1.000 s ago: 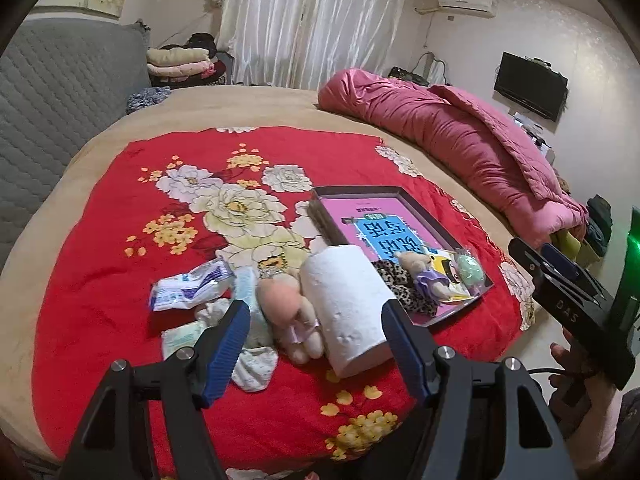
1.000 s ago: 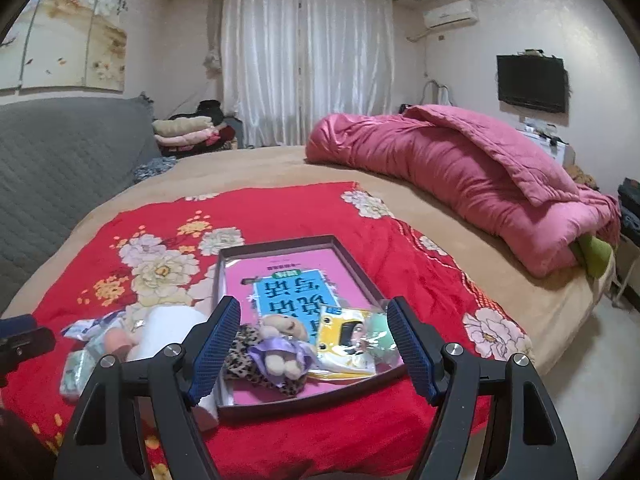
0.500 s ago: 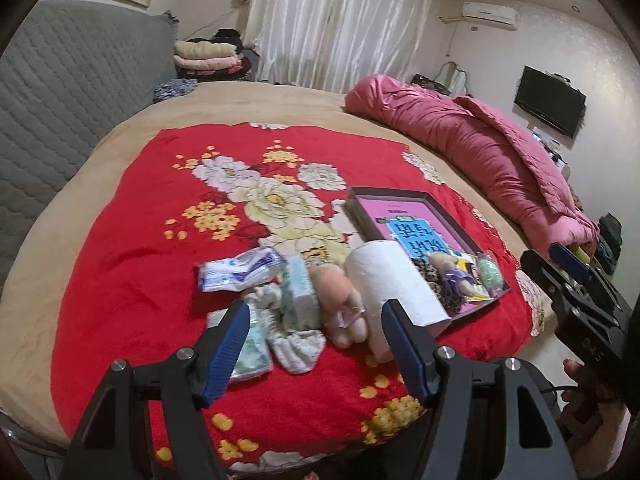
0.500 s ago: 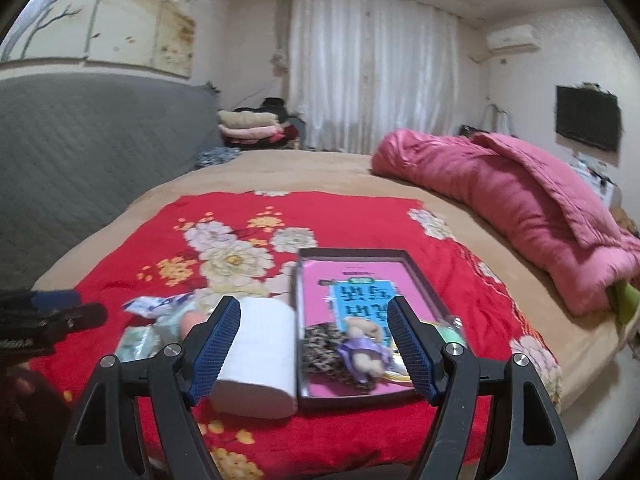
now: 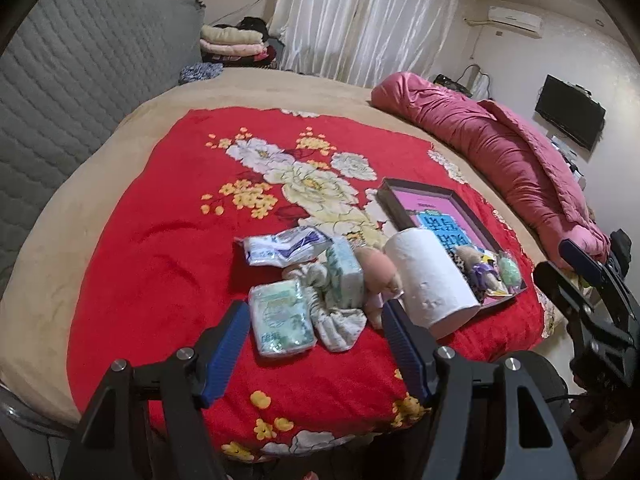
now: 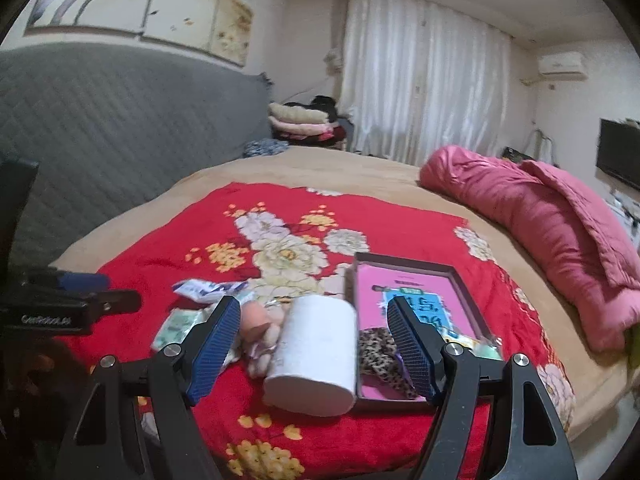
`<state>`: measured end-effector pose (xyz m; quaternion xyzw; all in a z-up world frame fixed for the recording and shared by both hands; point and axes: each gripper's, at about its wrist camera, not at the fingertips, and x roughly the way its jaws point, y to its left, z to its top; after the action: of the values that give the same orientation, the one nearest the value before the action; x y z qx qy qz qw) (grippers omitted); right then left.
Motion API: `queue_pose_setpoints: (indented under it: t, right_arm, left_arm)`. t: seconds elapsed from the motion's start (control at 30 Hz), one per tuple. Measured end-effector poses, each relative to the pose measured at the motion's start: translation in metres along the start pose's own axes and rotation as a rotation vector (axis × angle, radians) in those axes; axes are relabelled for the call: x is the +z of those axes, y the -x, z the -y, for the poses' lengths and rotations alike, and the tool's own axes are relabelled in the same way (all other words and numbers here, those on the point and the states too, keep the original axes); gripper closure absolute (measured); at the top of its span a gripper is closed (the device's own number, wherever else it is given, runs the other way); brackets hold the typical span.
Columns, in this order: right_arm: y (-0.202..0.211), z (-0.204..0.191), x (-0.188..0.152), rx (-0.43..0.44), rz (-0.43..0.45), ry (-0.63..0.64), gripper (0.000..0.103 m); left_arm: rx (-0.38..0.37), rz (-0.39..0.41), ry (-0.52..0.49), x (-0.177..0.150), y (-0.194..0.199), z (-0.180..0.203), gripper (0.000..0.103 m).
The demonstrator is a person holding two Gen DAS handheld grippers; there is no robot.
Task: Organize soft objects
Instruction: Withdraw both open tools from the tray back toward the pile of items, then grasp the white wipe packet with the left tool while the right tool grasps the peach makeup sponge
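Your soft things lie heaped on the red floral blanket (image 5: 160, 240): a paper roll (image 5: 430, 276) touching the dark tray (image 5: 384, 192), a pink plush toy (image 5: 378, 270), tissue packs (image 5: 280, 316) and a sock (image 5: 340, 324). Your left tool (image 5: 314, 344) and right tool (image 6: 314, 344) hover over the heap, jaws apart, gripping nothing.

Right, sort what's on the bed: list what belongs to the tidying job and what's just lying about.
Job:
toilet roll
pink plush toy
tissue packs
sock
tray

Lying about:
pink quilt
folded clothes
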<state>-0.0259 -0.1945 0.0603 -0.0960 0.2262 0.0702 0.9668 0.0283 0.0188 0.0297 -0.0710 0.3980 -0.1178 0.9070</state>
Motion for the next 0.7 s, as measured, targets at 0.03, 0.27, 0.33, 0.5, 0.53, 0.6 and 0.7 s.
queue_pose_setpoints:
  t: [0.03, 0.27, 0.33, 0.5, 0.53, 0.6, 0.7]
  right_arm:
    - [-0.001, -0.004, -0.001, 0.007, -0.003, 0.014, 0.026]
    - [-0.011, -0.031, -0.008, 0.06, -0.017, 0.123, 0.026]
    - [-0.015, -0.036, -0.011, 0.074, -0.031, 0.142, 0.026]
    - [-0.027, -0.047, -0.017, 0.096, -0.051, 0.176, 0.026]
    - [-0.03, -0.048, -0.018, 0.1, -0.057, 0.178, 0.026]
    - [-0.039, -0.05, -0.019, 0.106, -0.071, 0.181, 0.026]
    - [-0.053, -0.051, -0.021, 0.108, -0.094, 0.188, 0.026]
  left_arm:
    - [0.0, -0.006, 0.002, -0.001, -0.002, -0.001, 0.035]
    - [-0.016, -0.033, -0.003, -0.006, -0.012, 0.0, 0.035]
    - [-0.016, -0.044, 0.002, -0.008, -0.016, -0.002, 0.035]
    - [-0.002, -0.073, 0.008, -0.012, -0.032, -0.008, 0.035]
    - [0.005, -0.084, 0.012, -0.012, -0.036, -0.01, 0.035]
    - [0.007, -0.096, 0.018, -0.013, -0.043, -0.013, 0.035]
    - [0.008, -0.101, 0.023, -0.009, -0.052, -0.018, 0.035]
